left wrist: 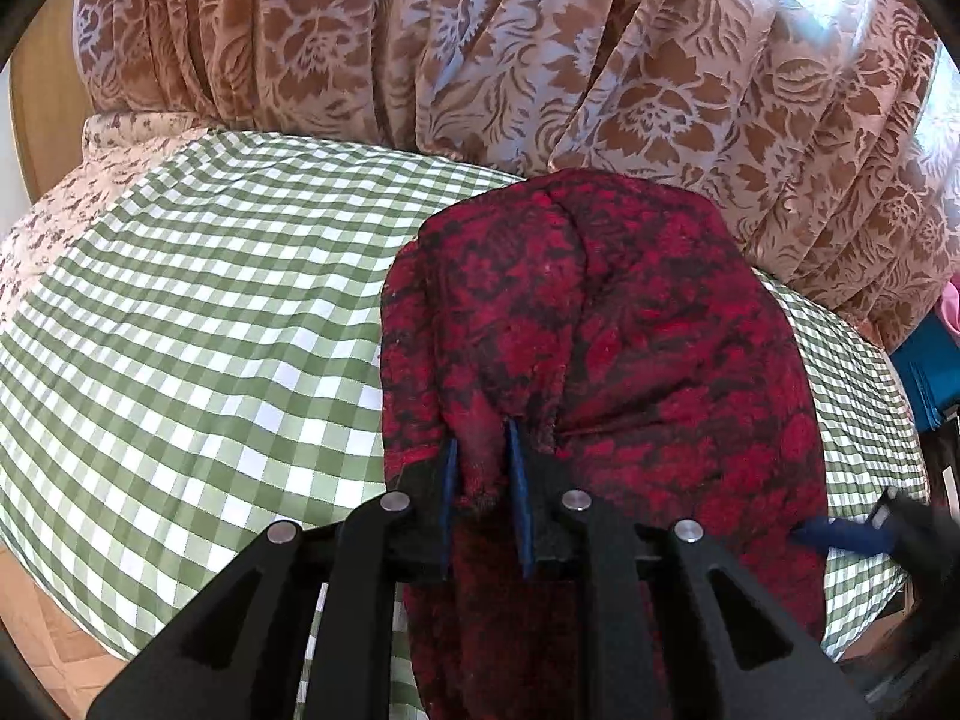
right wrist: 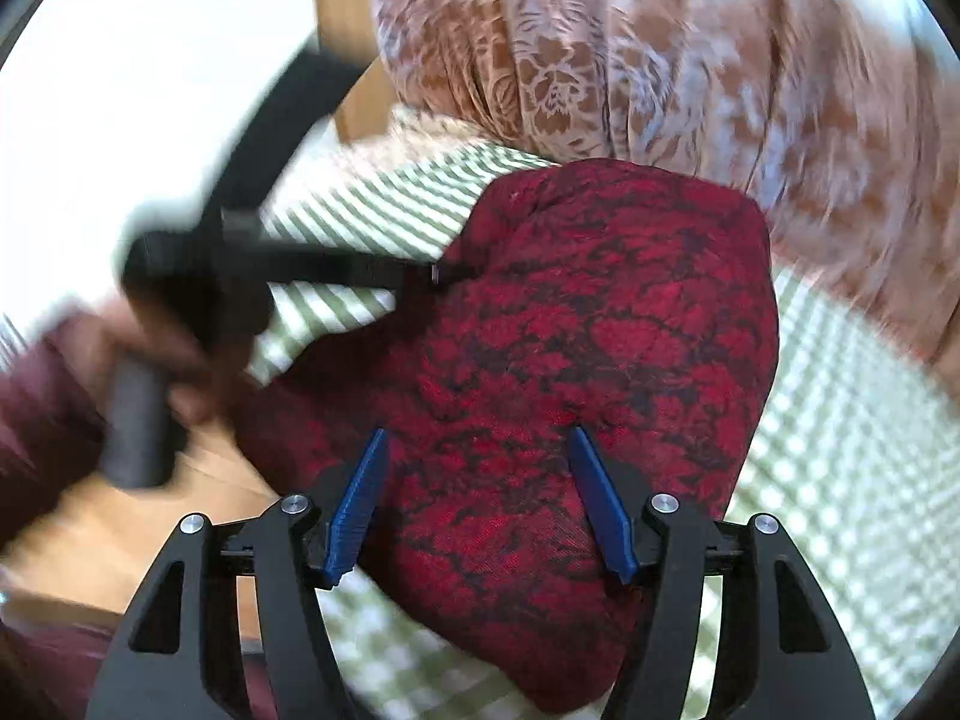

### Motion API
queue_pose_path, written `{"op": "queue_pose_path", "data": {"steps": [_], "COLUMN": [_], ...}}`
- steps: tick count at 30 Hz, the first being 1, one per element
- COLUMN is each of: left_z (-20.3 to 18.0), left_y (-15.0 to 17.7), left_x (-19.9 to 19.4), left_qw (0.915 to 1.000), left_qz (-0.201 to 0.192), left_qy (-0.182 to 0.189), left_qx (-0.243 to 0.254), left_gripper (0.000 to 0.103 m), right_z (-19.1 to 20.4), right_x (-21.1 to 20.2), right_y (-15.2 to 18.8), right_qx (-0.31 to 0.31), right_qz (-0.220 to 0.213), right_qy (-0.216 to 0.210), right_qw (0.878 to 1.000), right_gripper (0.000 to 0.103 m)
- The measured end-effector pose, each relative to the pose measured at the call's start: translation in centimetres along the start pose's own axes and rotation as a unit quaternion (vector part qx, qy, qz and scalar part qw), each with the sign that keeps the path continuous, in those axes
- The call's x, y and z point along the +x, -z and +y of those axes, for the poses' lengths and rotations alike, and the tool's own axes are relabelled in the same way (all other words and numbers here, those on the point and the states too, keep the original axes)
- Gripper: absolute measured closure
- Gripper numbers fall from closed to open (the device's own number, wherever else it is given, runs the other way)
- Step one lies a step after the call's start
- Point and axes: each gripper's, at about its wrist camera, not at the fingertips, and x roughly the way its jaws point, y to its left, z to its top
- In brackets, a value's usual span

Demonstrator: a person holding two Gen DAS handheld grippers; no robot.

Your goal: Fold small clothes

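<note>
No readable text, label, brand or number shows anywhere.

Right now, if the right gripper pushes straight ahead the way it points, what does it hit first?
The right gripper is open, and the red-and-black patterned cloth already lies between its blue pads. Going forward it would probably press into that cloth first; depth is hard to judge in this blurred view.

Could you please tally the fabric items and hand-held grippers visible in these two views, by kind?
Red-and-black garment: 1
Green checked cloth: 1
Brown floral curtain: 1
Small-flowered pale cloth: 1
Hand-held grippers: 2, left hand-held gripper and right hand-held gripper
Total: 6
</note>
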Motion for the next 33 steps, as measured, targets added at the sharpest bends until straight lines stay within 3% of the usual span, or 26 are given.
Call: {"op": "queue_pose_path", "data": {"steps": [1,3,6,9,17,22,27,30,33], "left_z": [0.0,-0.1,-0.4,-0.5,-1.1,-1.2,-1.4,-1.8,-2.1], "left_y": [0.1,0.1,0.1,0.2,0.5,0.5,0.4,0.4,0.5], "left_x": [0.0,0.0,-0.1,-0.1,0.1,0.3,-0.3,-0.9,-1.6], "left_qw": [1.0,1.0,0.9998,0.9996,0.9987,0.9986,0.9983,0.9978,0.9972], "left_qz": [-0.002,-0.007,-0.014,-0.02,-0.036,-0.04,-0.044,-0.049,-0.055], "left_qy": [0.0,-0.002,-0.011,-0.016,-0.027,-0.029,-0.032,-0.039,-0.046], "left_qx": [-0.001,0.0,0.008,0.012,0.023,0.019,0.017,0.021,0.022], "left_gripper": [0.088,0.088,0.087,0.087,0.087,0.087,0.087,0.086,0.082], "right_z": [-1.5,-3.3,-5.5,-6.9,-6.8,-6.8,-7.1,-7.1,-7.0], "right_x": [-1.1,-2.0,-1.3,1.4,7.0,8.4,7.9,7.3,6.5], "right_y": [-0.7,-2.0,-4.5,-6.3,-6.8,-5.7,-5.8,-5.9,-6.1], "right_qx": [0.041,0.083,0.124,0.145,0.11,0.091,0.093,0.094,0.095], "right_qz": [-0.012,-0.034,-0.058,-0.05,-0.01,-0.001,-0.006,-0.012,-0.018], "right_qy": [-0.02,-0.019,0.02,0.05,0.148,0.17,0.164,0.156,0.149], "right_qw": [0.999,0.996,0.99,0.987,0.983,0.981,0.982,0.983,0.984], "right_gripper": [0.041,0.041,0.041,0.041,0.041,0.041,0.038,0.032,0.01]}}
